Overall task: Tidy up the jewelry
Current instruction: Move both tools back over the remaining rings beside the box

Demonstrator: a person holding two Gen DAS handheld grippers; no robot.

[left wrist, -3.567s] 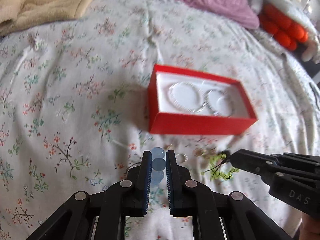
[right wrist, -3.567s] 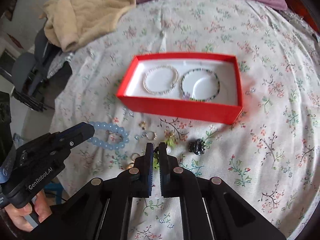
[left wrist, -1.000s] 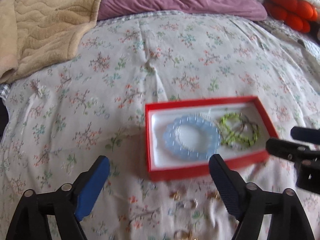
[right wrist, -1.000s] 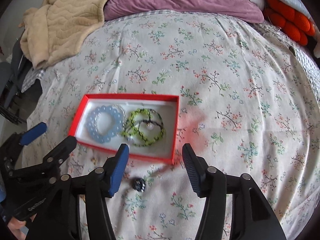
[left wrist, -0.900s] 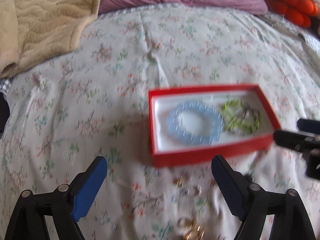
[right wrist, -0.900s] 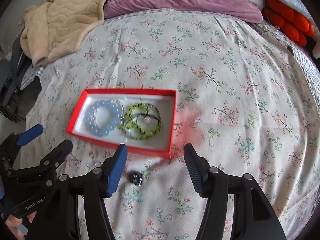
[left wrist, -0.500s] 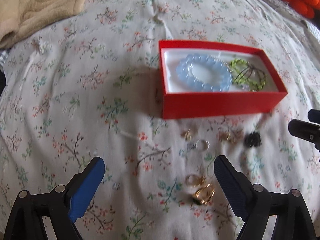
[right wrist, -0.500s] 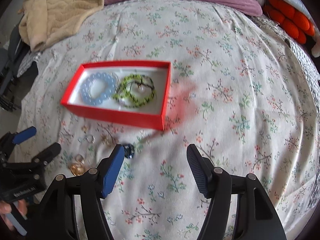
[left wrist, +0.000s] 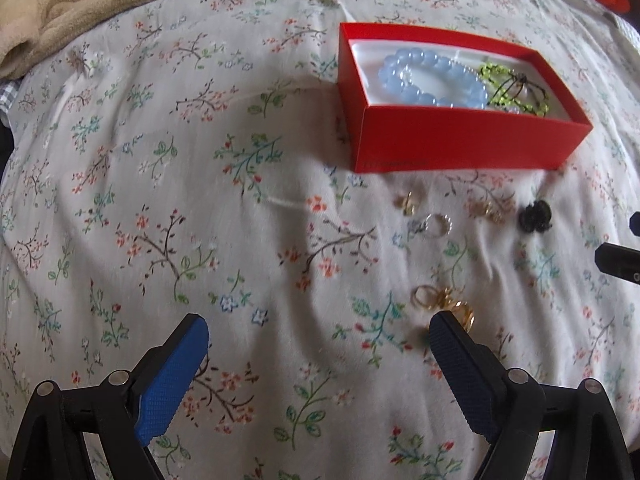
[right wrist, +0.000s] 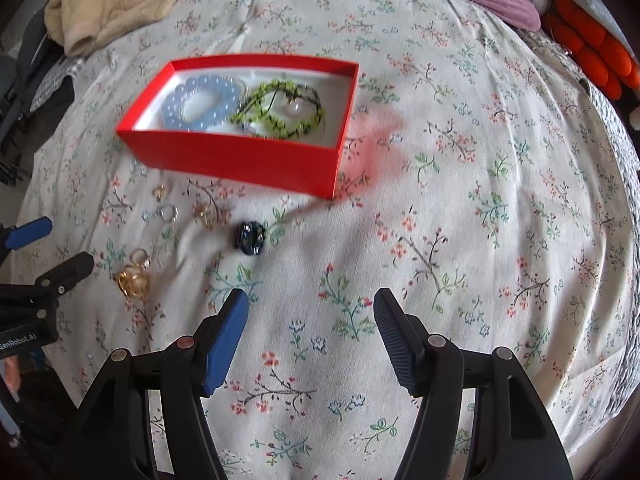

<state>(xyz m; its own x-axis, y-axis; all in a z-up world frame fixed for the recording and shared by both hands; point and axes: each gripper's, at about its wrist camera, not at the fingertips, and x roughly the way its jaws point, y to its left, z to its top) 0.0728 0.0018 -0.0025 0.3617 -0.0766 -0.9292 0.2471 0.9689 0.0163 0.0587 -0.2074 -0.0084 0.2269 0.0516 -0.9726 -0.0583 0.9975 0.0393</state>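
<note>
A: Red box (right wrist: 240, 160) on the floral bedspread (right wrist: 440, 240), long axis running left-right, open top up. Inside: blue bead bracelet (right wrist: 200, 102), green one (right wrist: 280, 116).

B: Loose bits?

A: In front of box: gold rings (left wrist: 444, 300), silver ring (left wrist: 438, 224), black piece (right wrist: 249, 238). Blurry, can't ID more.

B: Grippers? Writing?

A: Left gripper (left wrist: 318, 344) jaws wide apart, empty. Right gripper (right wrist: 310, 318) spread, nothing between. "GenRobot.AI" on left, partly cut off.

right gripper (left wrist: 624, 248) cropped, small rings (left wrist: 436, 224) blurred
</note>
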